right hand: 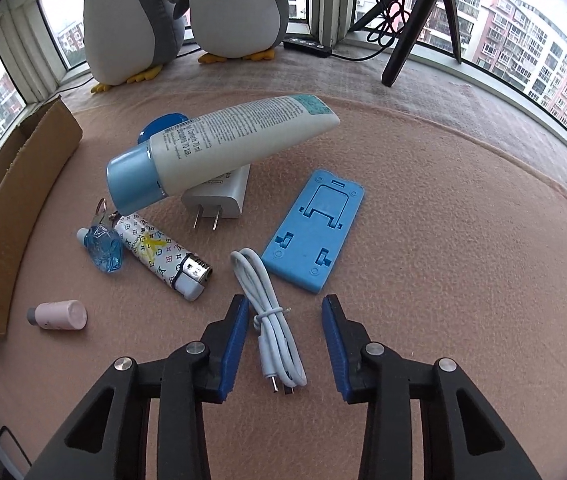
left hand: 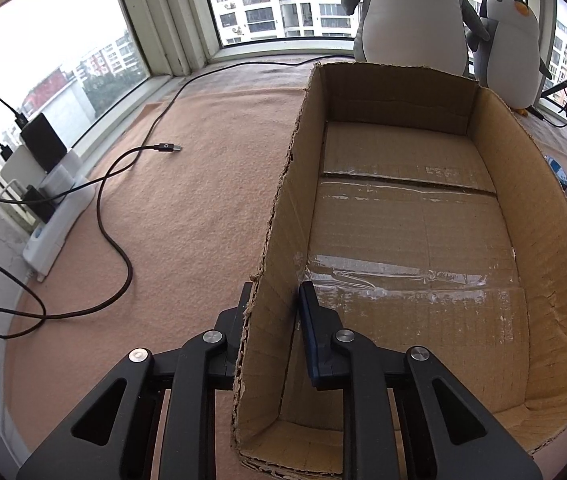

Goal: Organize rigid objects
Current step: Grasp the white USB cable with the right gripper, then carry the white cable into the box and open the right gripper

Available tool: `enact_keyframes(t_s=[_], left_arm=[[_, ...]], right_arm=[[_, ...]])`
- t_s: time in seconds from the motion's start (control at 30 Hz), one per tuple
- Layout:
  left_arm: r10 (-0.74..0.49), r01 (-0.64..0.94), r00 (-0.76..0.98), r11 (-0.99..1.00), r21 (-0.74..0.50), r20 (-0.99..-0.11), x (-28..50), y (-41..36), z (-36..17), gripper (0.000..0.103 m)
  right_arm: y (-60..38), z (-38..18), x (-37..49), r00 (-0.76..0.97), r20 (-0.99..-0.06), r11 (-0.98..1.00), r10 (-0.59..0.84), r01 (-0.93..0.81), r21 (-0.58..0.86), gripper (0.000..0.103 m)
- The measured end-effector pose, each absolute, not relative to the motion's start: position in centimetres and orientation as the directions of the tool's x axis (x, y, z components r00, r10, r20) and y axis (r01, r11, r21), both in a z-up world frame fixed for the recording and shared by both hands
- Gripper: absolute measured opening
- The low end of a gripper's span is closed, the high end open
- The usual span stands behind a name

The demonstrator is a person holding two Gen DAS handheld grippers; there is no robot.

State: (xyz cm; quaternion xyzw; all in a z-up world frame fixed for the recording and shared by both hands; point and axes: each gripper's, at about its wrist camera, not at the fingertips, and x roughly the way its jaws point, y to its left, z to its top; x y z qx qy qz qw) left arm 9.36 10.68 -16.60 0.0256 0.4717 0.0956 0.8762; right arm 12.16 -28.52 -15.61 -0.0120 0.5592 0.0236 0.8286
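The left gripper [left hand: 273, 300] is clamped on the cardboard box [left hand: 423, 240] wall. The white cable [right hand: 271, 316] lies between the right gripper [right hand: 285, 312] jaws, which stand apart, untouched.

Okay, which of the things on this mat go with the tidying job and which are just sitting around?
For the job: cardboard box, white tube, charger plug, lighter, blue phone stand, coiled white cable, pink bottle, small blue bottle.

Lying about: plush penguins, tripod, black cable, power strip.
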Motion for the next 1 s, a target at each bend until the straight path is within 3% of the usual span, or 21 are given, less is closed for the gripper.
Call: enact_keyframes(t_s=[0.07, 0.2, 0.67, 1.0], left_arm=[[0.191, -0.144, 0.537, 0.980, 0.134, -0.822, 9.4, 10.7, -16.6, 0.019], [0.191, -0.144, 0.537, 0.980, 0.134, -0.822, 9.4, 10.7, -16.6, 0.019], [0.188, -0.149, 0.537, 0.981, 0.127, -0.822, 9.4, 10.7, -16.6, 0.019], [0.181, -0.148, 0.539, 0.982, 0.119, -0.822, 9.4, 10.7, -16.6, 0.019]], right_arm=[[-28.4, -15.7, 12.2, 0.376, -0.926, 0.998, 0.025, -0.058, 0.003, 0.030], [-28.4, -15.6, 12.0, 0.375, -0.926, 0.998, 0.032, -0.062, 0.009, 0.016], [-28.2, -13.7, 9.8, 0.414, -0.908, 0.998, 0.061, -0.018, 0.059, 0.015], [-20.3, -7.2, 9.1, 0.503, -0.836, 0.971, 0.218, -0.199, 0.134, 0.015]])
